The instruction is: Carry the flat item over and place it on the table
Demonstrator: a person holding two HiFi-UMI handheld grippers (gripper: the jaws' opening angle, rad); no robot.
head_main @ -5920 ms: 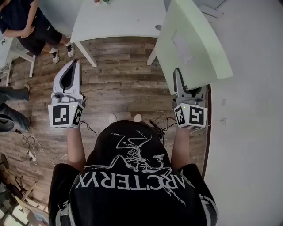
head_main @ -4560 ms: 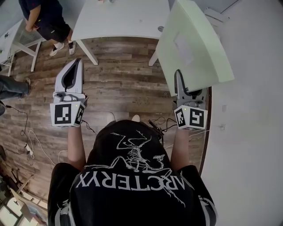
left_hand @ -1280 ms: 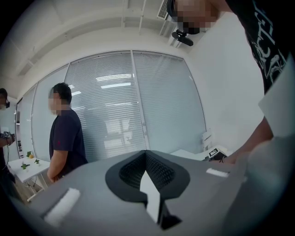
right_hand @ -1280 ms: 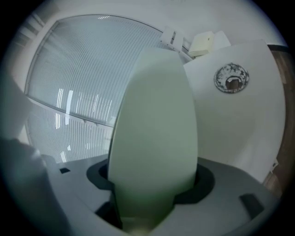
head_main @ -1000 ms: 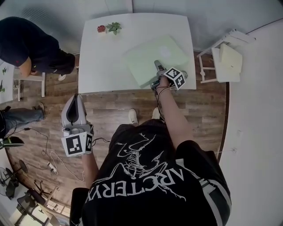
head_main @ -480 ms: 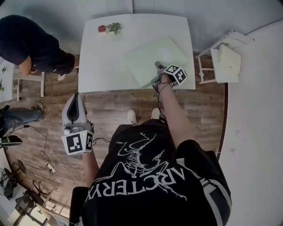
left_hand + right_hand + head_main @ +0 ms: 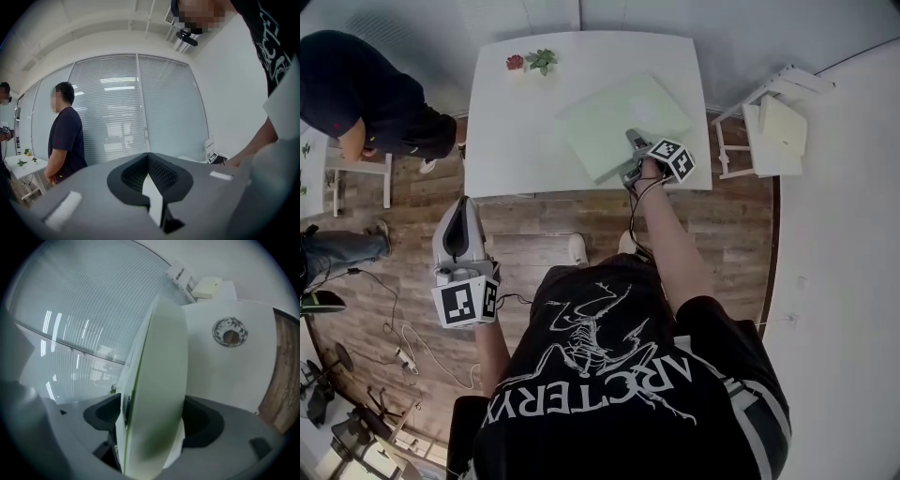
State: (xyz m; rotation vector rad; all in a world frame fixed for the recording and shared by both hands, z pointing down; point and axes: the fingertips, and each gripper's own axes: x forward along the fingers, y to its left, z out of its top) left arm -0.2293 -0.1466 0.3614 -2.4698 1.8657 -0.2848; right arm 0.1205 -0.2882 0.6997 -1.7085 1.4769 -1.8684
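The flat item [image 7: 617,120] is a pale green slab that lies flat on the white table [image 7: 520,141], toward its right half. My right gripper [image 7: 633,150] sits at the slab's near edge. In the right gripper view that edge [image 7: 159,371] still stands between the jaws of the right gripper [image 7: 152,401], which have just been opening, with dark gaps on both sides of it. My left gripper [image 7: 467,204] hangs over the wood floor, well short of the table. In its own view the left gripper [image 7: 148,155] is shut with nothing in it.
A small plant and a red pot [image 7: 531,60] stand at the table's far left corner. A round cable hole [image 7: 229,332] marks the tabletop. A white stool [image 7: 769,127] stands to the right, a person in dark clothes [image 7: 366,94] to the left, and cables [image 7: 403,342] lie on the floor.
Several seconds ago my right gripper carried the green slab tilted above the floor; now it lies on the table. Over the last second both grippers hardly moved.
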